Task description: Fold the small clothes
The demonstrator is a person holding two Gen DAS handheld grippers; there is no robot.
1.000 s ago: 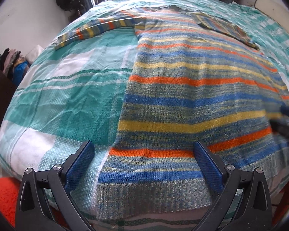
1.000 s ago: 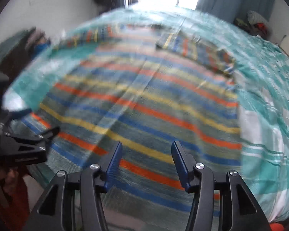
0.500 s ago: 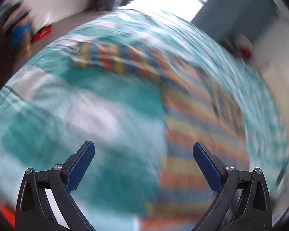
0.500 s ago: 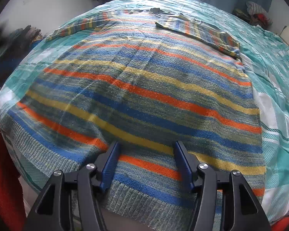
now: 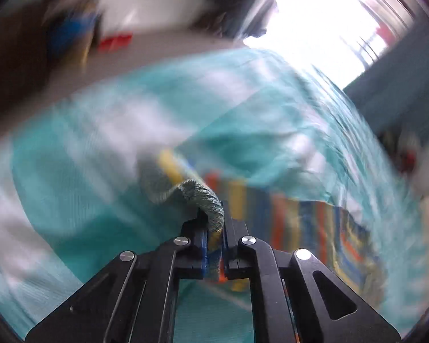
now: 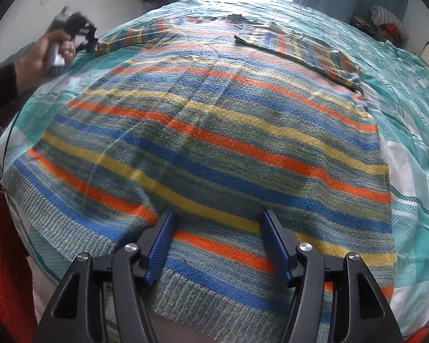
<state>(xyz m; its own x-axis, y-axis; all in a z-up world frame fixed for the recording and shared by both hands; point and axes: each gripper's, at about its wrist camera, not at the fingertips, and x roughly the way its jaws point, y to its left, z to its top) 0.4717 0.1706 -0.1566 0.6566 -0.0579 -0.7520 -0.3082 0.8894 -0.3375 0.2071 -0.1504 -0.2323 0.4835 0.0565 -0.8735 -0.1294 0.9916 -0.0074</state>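
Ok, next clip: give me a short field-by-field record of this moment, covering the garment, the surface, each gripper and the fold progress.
garment: striped knit sweater, body spread flat
surface: teal and white checked bedspread
left gripper: shut on the left sleeve cuff; left wrist view heavily motion-blurred
right gripper: open, fingers either side of the sweater's hem area, gripping nothing
right sleeve: already folded across the upper body
left sleeve: out to the side, its end at the left gripper
fold progress: one sleeve in, body unfolded
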